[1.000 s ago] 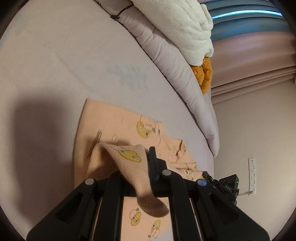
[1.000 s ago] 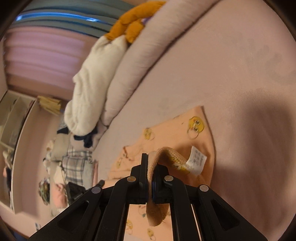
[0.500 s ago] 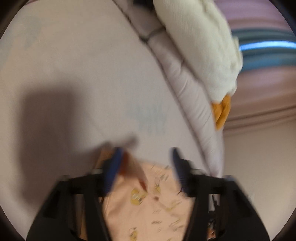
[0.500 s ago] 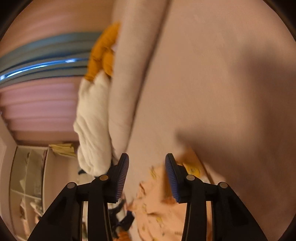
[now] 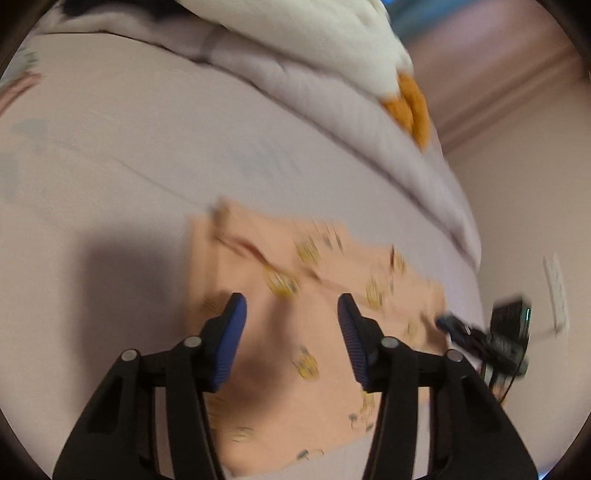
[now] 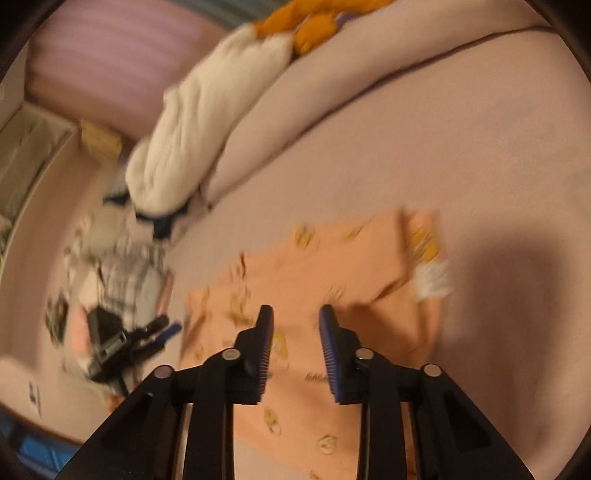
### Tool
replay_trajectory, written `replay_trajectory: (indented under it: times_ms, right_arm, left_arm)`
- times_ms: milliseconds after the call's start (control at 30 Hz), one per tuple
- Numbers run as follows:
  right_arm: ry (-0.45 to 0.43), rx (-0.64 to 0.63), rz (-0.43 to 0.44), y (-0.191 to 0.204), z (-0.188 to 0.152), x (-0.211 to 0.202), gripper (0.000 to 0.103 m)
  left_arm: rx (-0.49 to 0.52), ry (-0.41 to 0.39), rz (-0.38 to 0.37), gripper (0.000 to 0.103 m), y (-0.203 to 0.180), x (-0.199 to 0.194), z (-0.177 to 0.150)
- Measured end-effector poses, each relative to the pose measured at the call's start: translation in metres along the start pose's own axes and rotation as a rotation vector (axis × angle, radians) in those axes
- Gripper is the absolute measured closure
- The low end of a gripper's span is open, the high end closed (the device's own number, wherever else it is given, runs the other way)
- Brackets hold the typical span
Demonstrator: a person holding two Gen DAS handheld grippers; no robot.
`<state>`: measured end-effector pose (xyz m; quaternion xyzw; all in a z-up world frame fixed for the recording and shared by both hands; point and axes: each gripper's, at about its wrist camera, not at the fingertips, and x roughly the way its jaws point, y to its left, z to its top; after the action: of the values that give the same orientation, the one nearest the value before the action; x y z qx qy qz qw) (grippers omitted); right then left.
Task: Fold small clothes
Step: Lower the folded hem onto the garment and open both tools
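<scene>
A small peach garment with yellow cartoon prints [image 5: 295,332] lies folded over on the pale bed sheet [image 5: 129,129]. My left gripper [image 5: 291,306] hovers above its near half, jaws apart and closing, with nothing pinched between the blue pads. In the right wrist view the same garment [image 6: 314,266] spreads ahead, its white label [image 6: 432,277] showing at the right edge. My right gripper [image 6: 295,314] hangs over it with jaws narrowly apart and closing, holding nothing. Each view shows the other gripper at the garment's far side [image 5: 498,339] [image 6: 122,339]. Both views are motion-blurred.
A rolled lilac duvet [image 5: 351,110] runs along the bed's far side with a white fluffy blanket [image 5: 332,33] and an orange plush item [image 5: 410,103] on it. Checked clothes [image 6: 122,280] lie in a pile past the bed. A wall socket [image 5: 554,284] is at the right.
Both grippers let go of the garment edges that they were pinching, opened, and lifted back. The released edges now lie flat on the garment as a fold.
</scene>
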<state>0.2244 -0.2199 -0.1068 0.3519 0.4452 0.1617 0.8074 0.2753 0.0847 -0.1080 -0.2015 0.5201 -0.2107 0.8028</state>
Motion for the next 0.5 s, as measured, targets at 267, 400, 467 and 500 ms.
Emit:
replay_trajectory:
  times_ms: [267, 400, 467, 500]
  right_arm:
    - [0.077, -0.086, -0.096, 0.029, 0.03, 0.063, 0.084]
    - [-0.062, -0.073, -0.109, 0.023, 0.055, 0.058, 0.084]
    - [-0.133, -0.029, -0.104, 0.017, 0.065, 0.049, 0.084]
    - [-0.17, -0.007, -0.105, 0.014, 0.068, 0.041, 0.084]
  left_arm:
    - [0.059, 0.05, 0.0, 0.06, -0.034, 0.064, 0.031]
    - [-0.07, -0.062, -0.066, 0.06, -0.024, 0.067, 0.064]
    - [-0.138, -0.136, -0.071, 0.06, -0.016, 0.058, 0.073]
    - [-0.159, -0.156, -0.076, 0.06, -0.012, 0.053, 0.076]
